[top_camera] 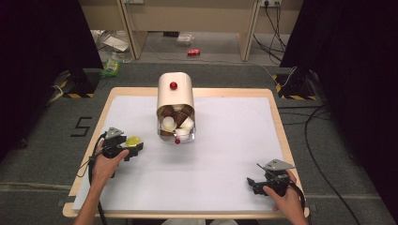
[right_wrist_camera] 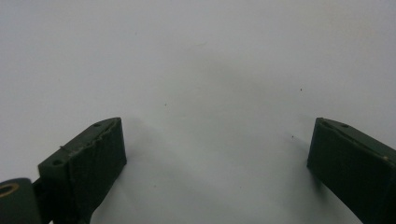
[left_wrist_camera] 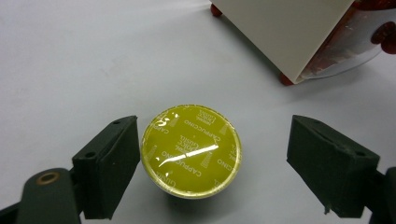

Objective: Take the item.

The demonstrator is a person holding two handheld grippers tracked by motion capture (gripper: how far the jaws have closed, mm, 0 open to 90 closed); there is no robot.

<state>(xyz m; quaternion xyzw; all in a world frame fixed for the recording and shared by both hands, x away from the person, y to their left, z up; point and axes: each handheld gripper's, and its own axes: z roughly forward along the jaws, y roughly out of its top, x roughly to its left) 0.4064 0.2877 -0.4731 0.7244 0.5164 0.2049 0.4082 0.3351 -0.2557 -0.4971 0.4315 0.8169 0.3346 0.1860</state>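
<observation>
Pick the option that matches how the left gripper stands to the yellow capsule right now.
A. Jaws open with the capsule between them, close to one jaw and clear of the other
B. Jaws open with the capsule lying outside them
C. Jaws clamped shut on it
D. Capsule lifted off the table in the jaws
A: in the left gripper view the left gripper is open, and the yellow Cappuccino capsule sits on the white table next to one jaw, a wide gap to the other.

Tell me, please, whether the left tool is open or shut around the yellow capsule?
Open: the left tool has its jaws spread, with a gap beside the yellow capsule.
</observation>
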